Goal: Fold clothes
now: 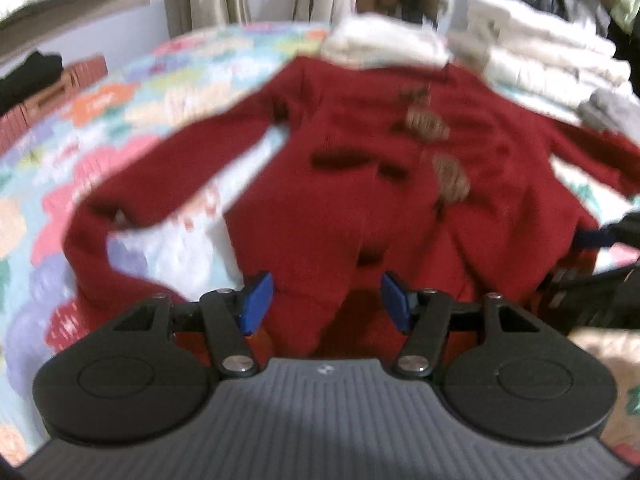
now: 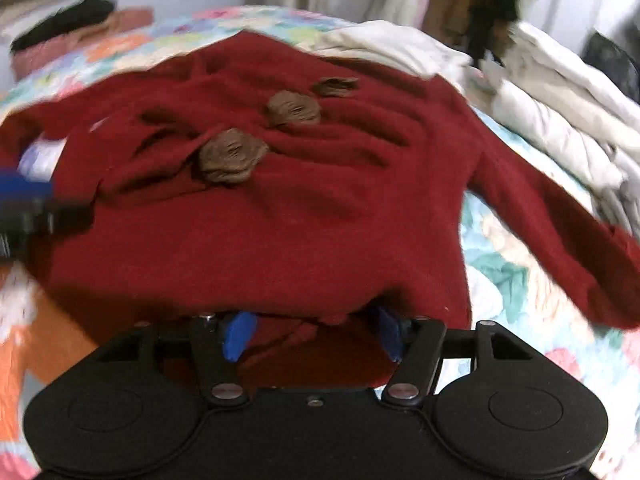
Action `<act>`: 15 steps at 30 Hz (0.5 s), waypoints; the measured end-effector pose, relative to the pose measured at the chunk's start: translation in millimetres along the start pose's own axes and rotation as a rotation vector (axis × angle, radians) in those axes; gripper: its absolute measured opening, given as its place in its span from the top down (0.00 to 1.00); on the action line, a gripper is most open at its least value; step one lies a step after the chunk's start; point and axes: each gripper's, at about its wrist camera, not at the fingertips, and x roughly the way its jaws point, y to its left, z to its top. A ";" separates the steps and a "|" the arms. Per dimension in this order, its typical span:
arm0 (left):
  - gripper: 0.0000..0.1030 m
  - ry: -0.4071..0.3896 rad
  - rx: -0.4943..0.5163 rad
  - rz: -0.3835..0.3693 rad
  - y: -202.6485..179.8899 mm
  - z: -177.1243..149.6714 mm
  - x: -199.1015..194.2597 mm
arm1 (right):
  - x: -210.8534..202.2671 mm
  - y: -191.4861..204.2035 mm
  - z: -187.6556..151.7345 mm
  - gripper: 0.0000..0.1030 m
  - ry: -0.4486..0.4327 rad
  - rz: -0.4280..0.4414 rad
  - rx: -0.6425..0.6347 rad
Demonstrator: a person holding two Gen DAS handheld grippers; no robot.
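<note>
Left wrist view: red sweater point(image 1: 352, 168) lay spread on patchwork quilt point(image 1: 120, 120).
Both grippers' jaws stood released; folded white laundry point(image 1: 536, 52) stacked behind.

One red sweater point(image 2: 280, 216), three brown fabric rosettes point(image 2: 232, 156) on it, two grippers, one patterned quilt point(image 1: 120, 104).

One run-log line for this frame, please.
item: red knitted sweater flat on patchwork quilt | left gripper: open at hem | right gripper: open at hem
</note>
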 end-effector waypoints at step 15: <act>0.45 -0.037 -0.085 0.110 22.7 -9.4 -20.9 | -78.4 -37.4 -44.9 0.96 -0.079 -0.074 0.060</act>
